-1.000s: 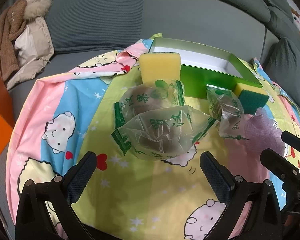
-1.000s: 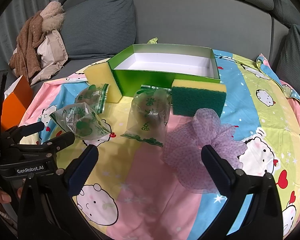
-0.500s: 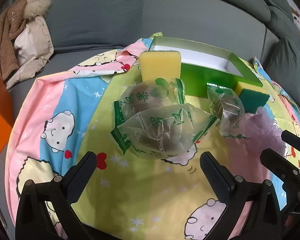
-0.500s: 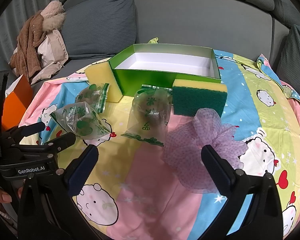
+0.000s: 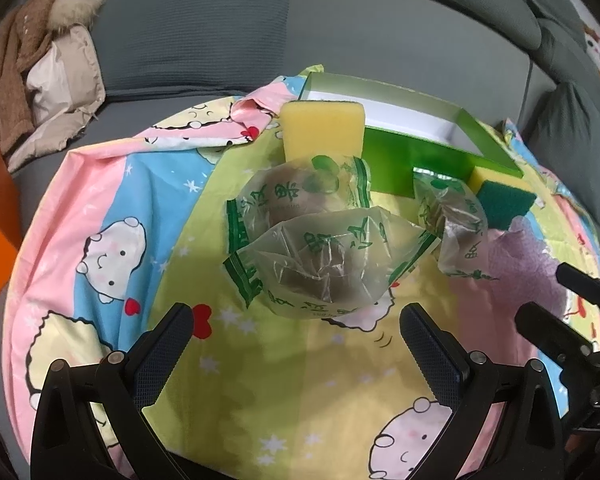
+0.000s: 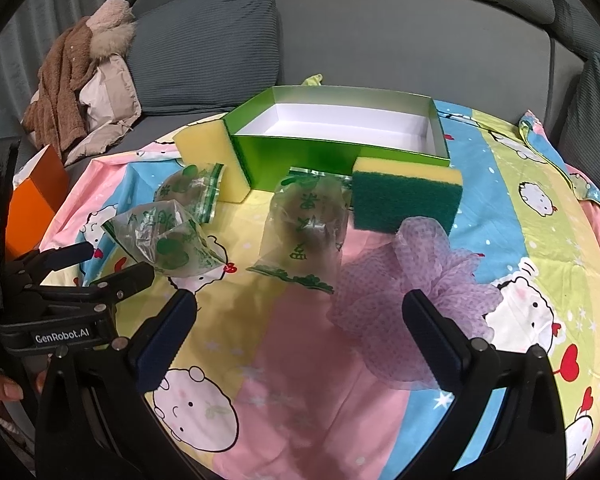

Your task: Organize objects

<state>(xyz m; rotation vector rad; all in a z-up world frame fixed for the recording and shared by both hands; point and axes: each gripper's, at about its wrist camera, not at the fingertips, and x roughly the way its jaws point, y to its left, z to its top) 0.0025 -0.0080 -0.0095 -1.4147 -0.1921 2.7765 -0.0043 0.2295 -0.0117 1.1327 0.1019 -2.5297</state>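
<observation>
My left gripper is open just short of a clear green-printed bag, with nothing between its fingers. A second bag lies behind the first, and a third bag to the right. A yellow sponge leans on the empty green box. My right gripper is open above the cloth, with a purple mesh puff by its right finger. The third bag and a green-and-yellow sponge sit in front of the box. The left gripper shows at the left.
A cartoon-print cloth covers the surface. Behind it stands a grey sofa with a brown coat and a beige jacket piled on it. An orange box stands at the left. A hand shows at the lower left.
</observation>
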